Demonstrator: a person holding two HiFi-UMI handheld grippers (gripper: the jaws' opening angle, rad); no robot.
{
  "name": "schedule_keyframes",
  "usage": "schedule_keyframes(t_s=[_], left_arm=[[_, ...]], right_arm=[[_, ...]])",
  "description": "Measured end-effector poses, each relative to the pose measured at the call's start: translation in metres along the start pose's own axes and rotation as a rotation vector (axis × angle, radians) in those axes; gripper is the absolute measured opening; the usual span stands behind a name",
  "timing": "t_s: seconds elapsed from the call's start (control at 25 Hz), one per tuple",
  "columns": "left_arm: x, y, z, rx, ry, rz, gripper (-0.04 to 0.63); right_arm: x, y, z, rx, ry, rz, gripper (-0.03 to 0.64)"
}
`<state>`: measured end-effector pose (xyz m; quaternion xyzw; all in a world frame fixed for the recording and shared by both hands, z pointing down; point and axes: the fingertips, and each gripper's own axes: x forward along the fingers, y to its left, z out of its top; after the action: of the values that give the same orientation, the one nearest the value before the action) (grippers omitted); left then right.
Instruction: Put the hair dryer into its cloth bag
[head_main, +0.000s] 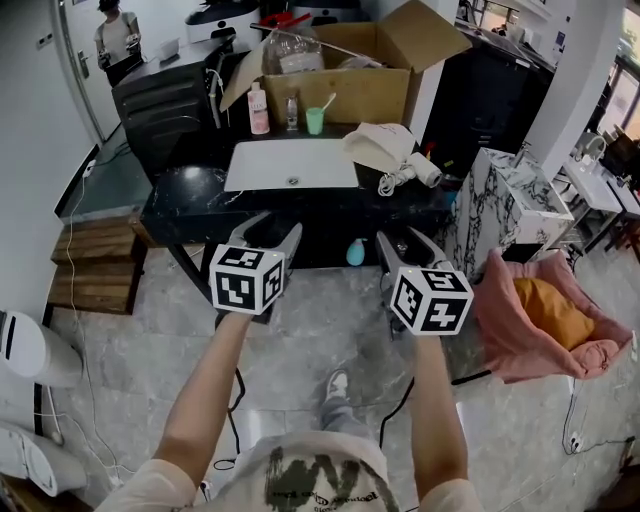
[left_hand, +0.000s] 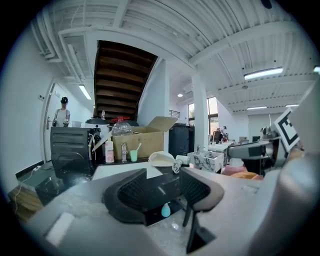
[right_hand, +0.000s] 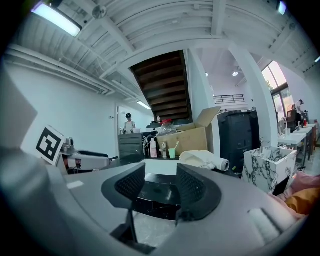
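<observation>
You held your left tongs (head_main: 272, 235) and right tongs (head_main: 408, 245) apart and empty, short of the dark worktop (head_main: 190, 195), white hair dryer (head_main: 418, 172) lay on it, just beside its cloth bag (head_main: 378, 145)

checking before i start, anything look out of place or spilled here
Nothing spilled or broken. The hair dryer lies on its side near the right end of the counter. A small teal bottle sits below the counter, apparently on the floor.
</observation>
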<state>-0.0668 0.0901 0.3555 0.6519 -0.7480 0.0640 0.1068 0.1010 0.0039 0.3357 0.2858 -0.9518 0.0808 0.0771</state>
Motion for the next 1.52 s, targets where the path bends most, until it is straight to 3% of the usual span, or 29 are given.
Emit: schedule_keyframes(t_s=[0.32,0.76,1.52], left_arm=[[0.059,0.025,0.013,-0.007,0.011,0.041,0.256],[0.148,0.057,0.032,-0.019,0.030,0.094,0.268],[0.259,0.072,0.055,0.023,0.038,0.067,0.268]], right_arm=[[0.056,-0.046,0.009,0.005,0.016,0.006,0.224],[0.141,-0.116,0.029,0.012,0.039,0.021,0.250],[0.230,-0.178,0.033,0.049,0.059,0.031,0.273]])
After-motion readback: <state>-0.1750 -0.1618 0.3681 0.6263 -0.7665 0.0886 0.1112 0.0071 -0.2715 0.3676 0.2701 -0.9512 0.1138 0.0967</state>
